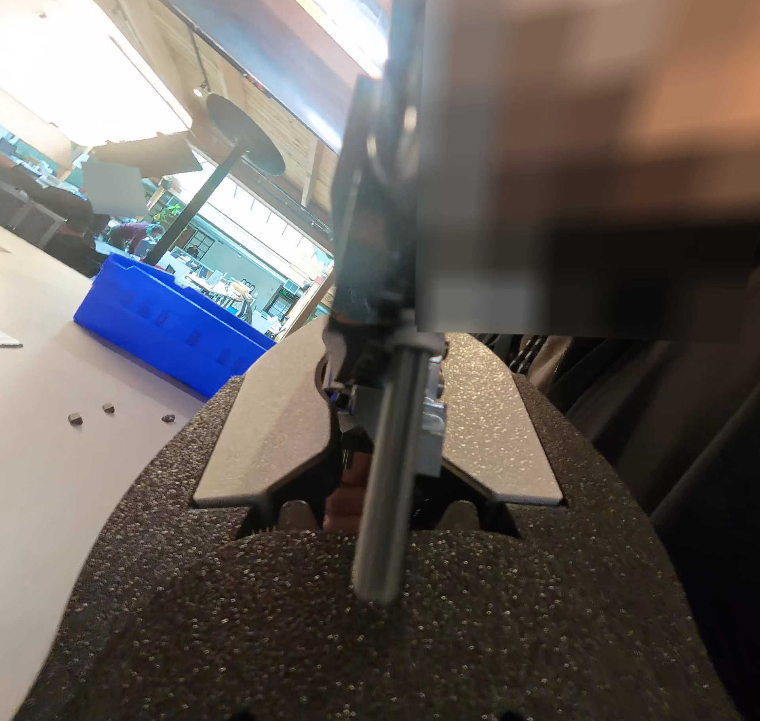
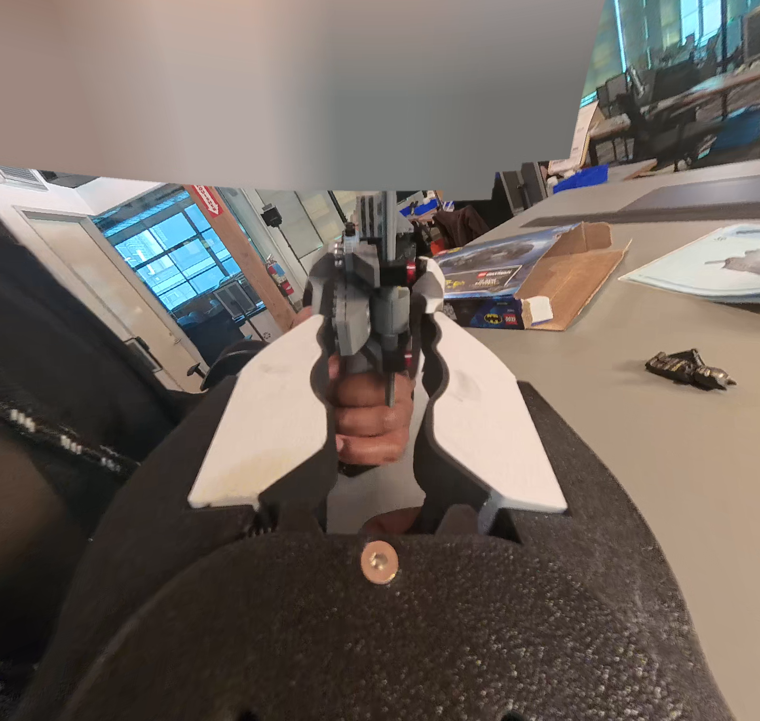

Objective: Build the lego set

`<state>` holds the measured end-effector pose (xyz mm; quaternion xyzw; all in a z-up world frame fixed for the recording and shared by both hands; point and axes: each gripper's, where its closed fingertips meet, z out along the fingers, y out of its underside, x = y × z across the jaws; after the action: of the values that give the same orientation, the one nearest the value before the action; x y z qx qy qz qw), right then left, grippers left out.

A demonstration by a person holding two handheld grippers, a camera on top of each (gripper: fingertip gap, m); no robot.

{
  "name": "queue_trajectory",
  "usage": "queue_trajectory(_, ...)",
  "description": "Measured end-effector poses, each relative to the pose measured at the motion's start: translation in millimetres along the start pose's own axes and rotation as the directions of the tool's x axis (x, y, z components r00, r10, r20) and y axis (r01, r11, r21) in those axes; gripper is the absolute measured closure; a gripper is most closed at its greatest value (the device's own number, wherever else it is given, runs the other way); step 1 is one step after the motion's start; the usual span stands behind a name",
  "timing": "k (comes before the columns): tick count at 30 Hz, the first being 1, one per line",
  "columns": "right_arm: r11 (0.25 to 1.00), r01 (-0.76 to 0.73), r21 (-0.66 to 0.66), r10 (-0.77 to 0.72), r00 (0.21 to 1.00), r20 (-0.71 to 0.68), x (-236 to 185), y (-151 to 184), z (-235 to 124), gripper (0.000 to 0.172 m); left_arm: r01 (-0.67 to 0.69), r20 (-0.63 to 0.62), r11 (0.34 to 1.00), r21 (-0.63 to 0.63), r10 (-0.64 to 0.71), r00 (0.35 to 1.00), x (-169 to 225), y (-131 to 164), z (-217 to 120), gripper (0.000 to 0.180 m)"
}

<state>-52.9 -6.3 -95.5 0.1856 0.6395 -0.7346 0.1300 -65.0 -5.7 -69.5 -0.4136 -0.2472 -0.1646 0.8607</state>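
In the right wrist view my right gripper is shut on a grey and black brick model with red pins, held up off the table. The model fills the space between both fingertips. A thin grey rod hangs from it in front of a hand. In the left wrist view my left gripper grips the same model between its grey fingers. A long grey rod points back towards the camera. The model's upper part is blurred, and a hand shows behind it.
A blue bin stands on the table, with small dark pieces lying loose near it. An opened toy box, a booklet and a dark clump of parts lie to the right. A dark sleeve is on the left. Less than 4 cm separates the two grippers' tips.
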Motion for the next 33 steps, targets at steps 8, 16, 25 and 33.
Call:
queue_trajectory(8, 0.973, -0.228, -0.023, 0.229, 0.973, 0.013, 14.4, 9.5, 1.6, 0.138, 0.163, 0.174, 0.985, -0.046, -0.153, 0.973, -24.5, 7.6, 1.6, 0.141)
queue_trajectory(16, 0.826, -0.559, 0.079, 0.554, 0.829, 0.072, 34.7, 14.3, -3.6, 0.138, 0.182, 0.313, 0.981, -0.061, -0.154, 0.937, -38.9, 13.5, 5.8, 0.106)
queue_trajectory(25, 0.788, -0.604, 0.120, 0.594, 0.797, 0.108, 35.9, 13.9, -3.3, 0.137, 0.125, 0.470, 0.988, -0.094, -0.067, 0.880, -54.6, 23.7, 12.6, 0.117)
queue_trajectory(33, 0.805, -0.579, 0.128, 0.569, 0.815, 0.112, 34.3, 14.0, -0.9, 0.137, 0.153, 0.502, 0.986, -0.069, -0.098, 0.859, -59.4, 33.3, 16.5, 0.128)
